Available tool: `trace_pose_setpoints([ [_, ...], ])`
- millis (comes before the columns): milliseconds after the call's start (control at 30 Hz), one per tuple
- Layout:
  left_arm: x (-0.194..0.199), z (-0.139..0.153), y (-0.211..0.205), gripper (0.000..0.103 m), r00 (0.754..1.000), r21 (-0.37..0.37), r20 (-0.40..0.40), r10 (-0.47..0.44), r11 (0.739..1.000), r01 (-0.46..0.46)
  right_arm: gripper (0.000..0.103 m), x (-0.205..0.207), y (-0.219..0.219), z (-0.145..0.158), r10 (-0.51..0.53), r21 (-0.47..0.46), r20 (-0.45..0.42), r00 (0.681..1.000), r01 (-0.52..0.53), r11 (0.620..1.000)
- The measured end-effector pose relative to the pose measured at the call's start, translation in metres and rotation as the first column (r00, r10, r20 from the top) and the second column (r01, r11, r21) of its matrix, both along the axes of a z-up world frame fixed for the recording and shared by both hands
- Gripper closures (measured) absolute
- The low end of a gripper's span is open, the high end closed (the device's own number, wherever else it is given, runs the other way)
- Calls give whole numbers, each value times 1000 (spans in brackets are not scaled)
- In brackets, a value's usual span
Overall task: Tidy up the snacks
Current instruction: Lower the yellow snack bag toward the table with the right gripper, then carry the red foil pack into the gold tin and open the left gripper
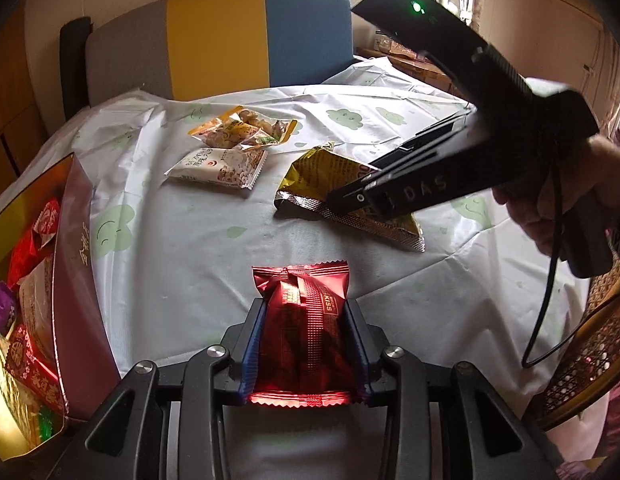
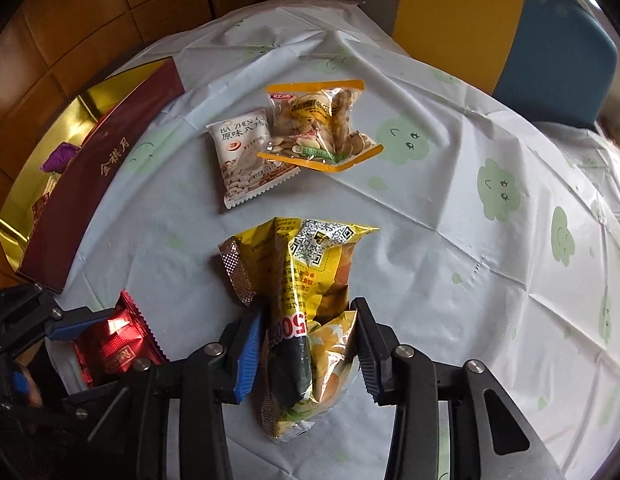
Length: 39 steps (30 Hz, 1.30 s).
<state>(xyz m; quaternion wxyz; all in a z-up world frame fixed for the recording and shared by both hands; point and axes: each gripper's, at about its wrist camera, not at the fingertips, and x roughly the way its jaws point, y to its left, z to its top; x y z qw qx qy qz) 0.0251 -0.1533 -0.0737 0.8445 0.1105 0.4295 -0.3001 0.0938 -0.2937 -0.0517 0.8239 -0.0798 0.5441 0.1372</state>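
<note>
My left gripper [image 1: 306,308] is shut on a red foil snack packet [image 1: 306,336], which it holds just above the table near the front edge. My right gripper [image 2: 308,312] is shut on a crumpled yellow snack bag [image 2: 310,276] that still rests on the cloth. In the left wrist view the right gripper [image 1: 351,182] comes in from the right onto the yellow bag [image 1: 321,172]. In the right wrist view the left gripper [image 2: 90,356] sits at the lower left with the red packet [image 2: 114,344]. A maroon box [image 1: 82,240] with a gold lining holds several snacks.
A white packet [image 2: 246,156] and a clear orange-edged nut packet [image 2: 317,128] lie mid-table on the cloud-print cloth [image 2: 449,240]. The maroon box [image 2: 90,168] stands at the left edge. A grey, yellow and blue chair [image 1: 218,40] stands behind, a wicker chair [image 1: 589,352] at right.
</note>
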Motion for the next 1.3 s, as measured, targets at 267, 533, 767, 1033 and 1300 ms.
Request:
trace_pose_setpoints([
  [267, -6, 29, 12, 65, 1000, -76, 5, 5, 997, -4, 60, -6, 3, -1, 14, -25, 26, 1000, -14, 1000],
  [533, 28, 78, 85, 65, 977, -221, -33, 212, 951, -214, 53, -3, 3, -4, 9, -15, -3, 1000, -9, 1000],
  [767, 59, 83, 199, 65, 848, -261, -125, 515, 808, -528, 54, -4, 10, -5, 28, -54, 12, 1000, -27, 998],
  [1033, 66, 50, 258, 65, 721, -251, -284, 632, 677, -692, 54, -4, 10, -4, 25, -53, 12, 1000, -24, 998],
  [1300, 90, 49, 233, 65, 761, -305, -353, 545, 701, -644, 54, -3, 9, -4, 25, -54, 13, 1000, -25, 998],
])
